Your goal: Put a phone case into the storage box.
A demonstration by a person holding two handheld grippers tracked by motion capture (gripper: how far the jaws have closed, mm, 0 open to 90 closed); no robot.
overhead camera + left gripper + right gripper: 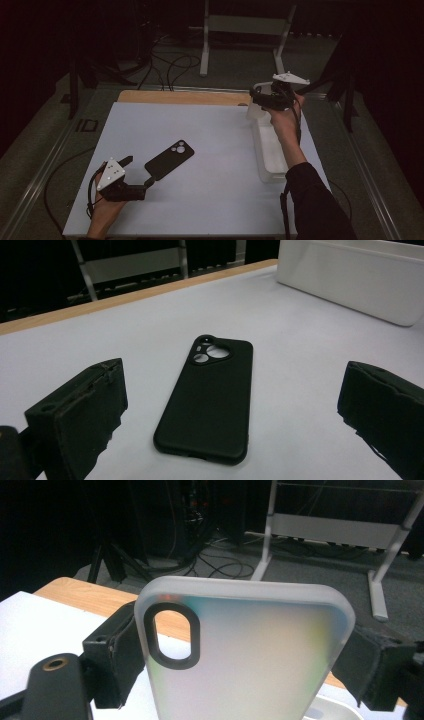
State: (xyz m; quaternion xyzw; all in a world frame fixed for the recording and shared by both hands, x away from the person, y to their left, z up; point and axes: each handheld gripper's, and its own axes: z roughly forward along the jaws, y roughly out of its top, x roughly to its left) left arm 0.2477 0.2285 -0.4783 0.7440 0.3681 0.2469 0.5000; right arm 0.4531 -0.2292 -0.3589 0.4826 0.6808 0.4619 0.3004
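Note:
A black phone case (170, 159) (207, 400) lies back-up on the white mat, camera cutout toward the far side. My left gripper (140, 170) (232, 412) rests low at its near end, open, one jaw on each side and neither touching it. At the back right, my right gripper (256, 100) (250, 662) is raised over the white bin (270, 155). It is shut on a frosted translucent phone case (254, 111) (250, 650), which stands upright with its oval camera hole at the upper left. The pads press on the case's two long edges.
The white mat (215, 200) covers a wooden table whose edge (180, 97) shows at the back. The long white bin (350, 280) (335, 712) runs along the mat's right side. Cables and a white frame stand (245, 30) lie on the floor beyond.

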